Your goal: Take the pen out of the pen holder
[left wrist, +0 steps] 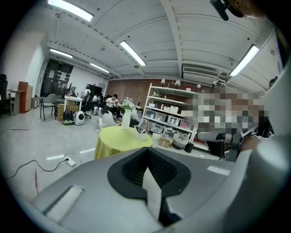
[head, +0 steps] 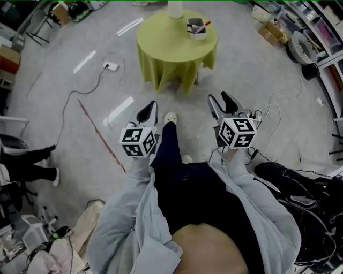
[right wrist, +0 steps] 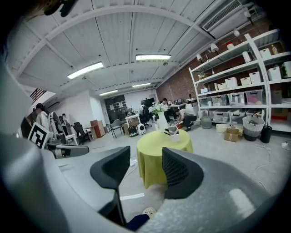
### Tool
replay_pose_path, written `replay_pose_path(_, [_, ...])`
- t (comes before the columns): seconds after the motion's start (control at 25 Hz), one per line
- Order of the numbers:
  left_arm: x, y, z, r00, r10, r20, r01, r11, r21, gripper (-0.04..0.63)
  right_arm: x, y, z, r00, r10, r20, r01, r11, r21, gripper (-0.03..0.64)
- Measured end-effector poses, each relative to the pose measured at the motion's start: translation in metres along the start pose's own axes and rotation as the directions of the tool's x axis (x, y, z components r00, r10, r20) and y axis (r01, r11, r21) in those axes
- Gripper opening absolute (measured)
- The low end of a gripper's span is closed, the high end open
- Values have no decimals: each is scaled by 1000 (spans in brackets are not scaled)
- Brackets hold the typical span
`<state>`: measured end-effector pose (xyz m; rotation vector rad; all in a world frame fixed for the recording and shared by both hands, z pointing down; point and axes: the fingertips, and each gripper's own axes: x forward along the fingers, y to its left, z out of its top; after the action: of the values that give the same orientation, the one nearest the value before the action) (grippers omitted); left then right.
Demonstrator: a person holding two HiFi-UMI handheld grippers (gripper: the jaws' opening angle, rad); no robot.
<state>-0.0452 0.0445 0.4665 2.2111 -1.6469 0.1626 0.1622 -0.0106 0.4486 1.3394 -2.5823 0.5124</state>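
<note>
A white pen holder [head: 196, 28] with several pens, one red-tipped, stands on a round table [head: 161, 40] draped in a yellow-green cloth, far ahead of both grippers. A white vase [head: 176, 8] stands behind it. My left gripper [head: 153, 105] hangs over the floor with its jaws closed together, and its own view shows my left gripper [left wrist: 146, 151] shut and empty. My right gripper [head: 218, 97] is open with nothing between its fingers. In the right gripper view the pen holder [right wrist: 174, 132] and table [right wrist: 163, 148] show beyond the open right gripper [right wrist: 144, 158].
A power strip [head: 111, 66] and its cable lie on the floor left of the table, with white tape marks [head: 120, 110] and a red line [head: 102, 136]. Cardboard boxes [head: 270, 32] and shelving stand at right. Cables [head: 278, 112] trail near my right side.
</note>
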Motion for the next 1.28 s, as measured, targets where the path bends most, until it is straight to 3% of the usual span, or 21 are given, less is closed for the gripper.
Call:
replay_pose_path(0.6, [118, 85, 109, 998, -57, 18, 56, 997, 47, 18, 134, -27, 104, 998, -47, 53, 48, 999, -23, 216])
replay_pose_path(1.28, [197, 147, 132, 990, -138, -6, 138, 990, 41, 18, 213, -42, 113, 990, -138, 32, 138, 990, -4, 215])
